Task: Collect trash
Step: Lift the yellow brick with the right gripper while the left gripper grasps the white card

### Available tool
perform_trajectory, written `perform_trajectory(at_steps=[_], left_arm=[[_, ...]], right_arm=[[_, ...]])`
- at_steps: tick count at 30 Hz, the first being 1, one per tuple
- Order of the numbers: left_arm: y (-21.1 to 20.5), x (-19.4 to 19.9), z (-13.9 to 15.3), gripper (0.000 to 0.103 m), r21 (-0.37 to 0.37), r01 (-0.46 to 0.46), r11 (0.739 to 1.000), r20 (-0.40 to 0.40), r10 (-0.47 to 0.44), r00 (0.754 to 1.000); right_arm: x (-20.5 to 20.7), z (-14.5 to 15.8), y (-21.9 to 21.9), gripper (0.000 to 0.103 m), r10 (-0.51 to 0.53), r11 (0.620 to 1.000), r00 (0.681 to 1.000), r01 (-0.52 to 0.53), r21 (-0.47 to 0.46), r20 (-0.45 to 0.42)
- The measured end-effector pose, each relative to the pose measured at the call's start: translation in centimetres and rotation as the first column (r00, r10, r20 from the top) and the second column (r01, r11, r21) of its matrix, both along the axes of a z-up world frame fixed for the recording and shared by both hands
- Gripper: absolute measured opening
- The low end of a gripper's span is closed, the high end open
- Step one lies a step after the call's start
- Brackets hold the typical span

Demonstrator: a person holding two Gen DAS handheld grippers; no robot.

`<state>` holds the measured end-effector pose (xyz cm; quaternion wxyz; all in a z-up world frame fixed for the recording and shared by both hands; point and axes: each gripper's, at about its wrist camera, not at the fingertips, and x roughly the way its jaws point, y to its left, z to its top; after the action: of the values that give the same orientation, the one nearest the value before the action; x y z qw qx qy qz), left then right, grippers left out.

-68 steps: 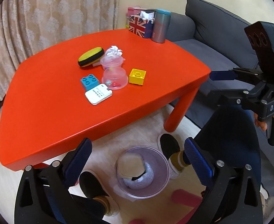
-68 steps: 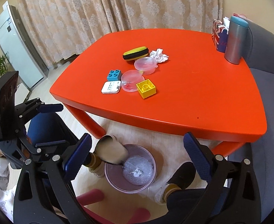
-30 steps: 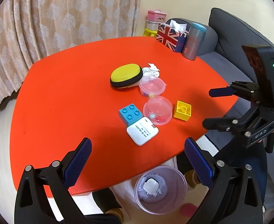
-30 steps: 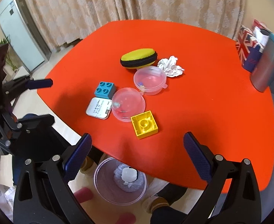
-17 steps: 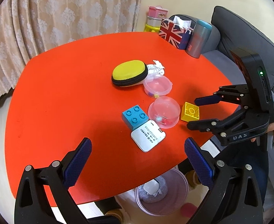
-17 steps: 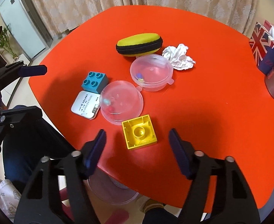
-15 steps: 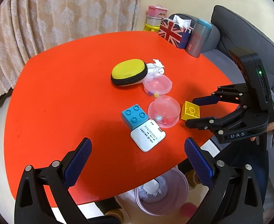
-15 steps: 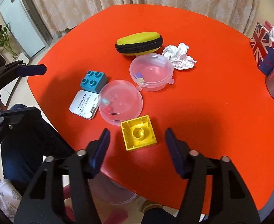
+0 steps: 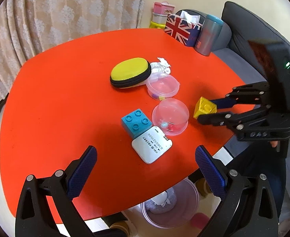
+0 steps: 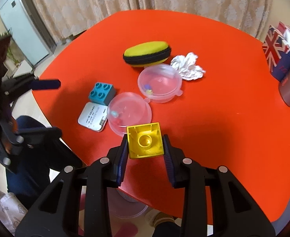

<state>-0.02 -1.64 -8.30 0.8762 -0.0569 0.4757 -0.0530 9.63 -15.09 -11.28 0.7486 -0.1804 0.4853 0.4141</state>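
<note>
Where red table ends, patterned curtain, grey sofa.

The yellow block is sitting tipped up, hollow side showing, squeezed between two fingers. The crumpled white paper is lying beside the yellow case. The clear bin is standing under the table.

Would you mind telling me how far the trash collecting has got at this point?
Done: the bin under the table edge already holds some white waste. In hand: the right gripper is shut on the yellow block; the left gripper hangs open. Left: the crumpled paper lies uncollected beside the yellow case.
</note>
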Motion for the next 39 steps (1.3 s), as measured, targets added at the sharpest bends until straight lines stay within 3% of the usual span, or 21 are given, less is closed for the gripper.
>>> perform_trajectory(at_steps=[11, 16, 21, 26, 39], left_arm=[[-1.2, 2.4, -3.2, 0.095, 0.038, -0.027, 0.999, -0.090, 0.030, 0.996], [-1.7, 2.9, -3.8, 0.094, 0.065, -0.043, 0.997, -0.090, 0.049, 0.995], [-2.0, 3.3, -3.8, 0.079, 0.114, -0.056, 0.992, -0.083, 0.065, 0.994], [-1.5, 3.1, -3.4, 0.055, 0.123, -0.051, 0.991, -0.080, 0.061, 0.995], [-0.7, 1.9, -2.0, 0.055, 0.071, -0.032, 0.997, -0.062, 0.036, 0.997]], right_arm=[[0.5, 1.7, -2.4, 0.034, -0.075, 0.997, 0.997, 0.075, 0.030, 0.013], [0.5, 1.7, -3.2, 0.034, -0.092, 0.995, 0.996, 0.091, 0.038, 0.011], [0.2, 1.6, -3.6, 0.034, -0.096, 0.994, 0.995, 0.095, 0.046, 0.009], [0.2, 1.5, -3.5, 0.034, -0.095, 0.994, 0.995, 0.094, 0.051, 0.009], [-0.3, 2.8, -2.9, 0.034, -0.089, 0.994, 0.996, 0.086, 0.073, 0.031]])
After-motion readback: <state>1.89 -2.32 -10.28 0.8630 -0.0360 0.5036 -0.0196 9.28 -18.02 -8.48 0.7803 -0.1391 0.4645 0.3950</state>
